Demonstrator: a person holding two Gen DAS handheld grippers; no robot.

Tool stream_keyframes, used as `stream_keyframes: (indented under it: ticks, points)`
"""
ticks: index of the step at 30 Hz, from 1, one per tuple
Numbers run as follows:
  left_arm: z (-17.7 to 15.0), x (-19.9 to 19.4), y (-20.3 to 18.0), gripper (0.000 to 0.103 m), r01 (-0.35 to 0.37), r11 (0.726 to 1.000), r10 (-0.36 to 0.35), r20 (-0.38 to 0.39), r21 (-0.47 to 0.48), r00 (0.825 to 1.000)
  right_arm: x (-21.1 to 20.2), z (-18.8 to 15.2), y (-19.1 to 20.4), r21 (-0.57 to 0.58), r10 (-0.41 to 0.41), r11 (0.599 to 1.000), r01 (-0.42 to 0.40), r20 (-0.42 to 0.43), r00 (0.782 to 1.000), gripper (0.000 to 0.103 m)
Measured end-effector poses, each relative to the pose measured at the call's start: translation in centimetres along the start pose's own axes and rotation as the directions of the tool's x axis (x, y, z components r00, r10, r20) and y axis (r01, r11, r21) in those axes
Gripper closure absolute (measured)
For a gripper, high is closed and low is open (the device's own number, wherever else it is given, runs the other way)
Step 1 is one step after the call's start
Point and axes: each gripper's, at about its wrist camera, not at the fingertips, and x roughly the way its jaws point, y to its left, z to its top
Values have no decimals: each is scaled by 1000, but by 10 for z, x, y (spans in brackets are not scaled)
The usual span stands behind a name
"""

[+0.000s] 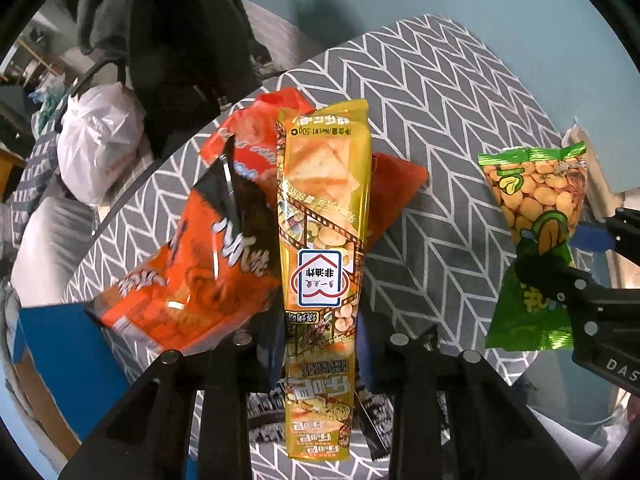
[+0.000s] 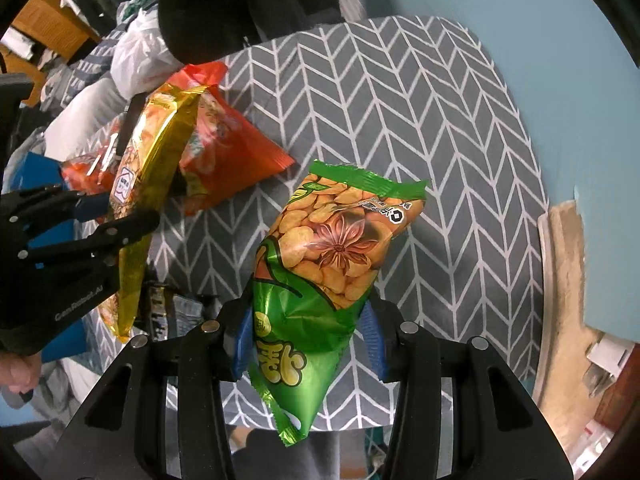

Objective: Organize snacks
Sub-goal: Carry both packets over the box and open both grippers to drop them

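Note:
A long yellow cracker bag [image 1: 324, 216] hangs upright between the pads of my left gripper [image 1: 320, 344], which is shut on its lower part. The same yellow bag [image 2: 156, 160] and left gripper [image 2: 116, 212] show at the left of the right wrist view. My right gripper [image 2: 310, 340] is shut on a green bean snack bag [image 2: 320, 256], its blue pads pinching the bag's green lower half above the table. In the left wrist view the green bag [image 1: 536, 200] and right gripper [image 1: 568, 258] are at the right.
A round table with a grey chevron cloth [image 1: 432, 120] lies below. On it sit a red bag [image 1: 248, 148], an orange-and-black bag [image 1: 192, 272] and a dark packet [image 1: 376, 412]. A blue box [image 1: 68, 344], a white plastic bag [image 1: 96, 140] and dark hanging clothing [image 1: 180, 40] stand at the left.

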Motion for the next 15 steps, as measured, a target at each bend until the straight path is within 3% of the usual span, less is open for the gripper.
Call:
stream_keyframes:
  ticks: [15]
  points:
    - [-33,-65,24,73,8,998,-3,85,-56,996,-36,6,37,-75,-20,997,23,40,999,59]
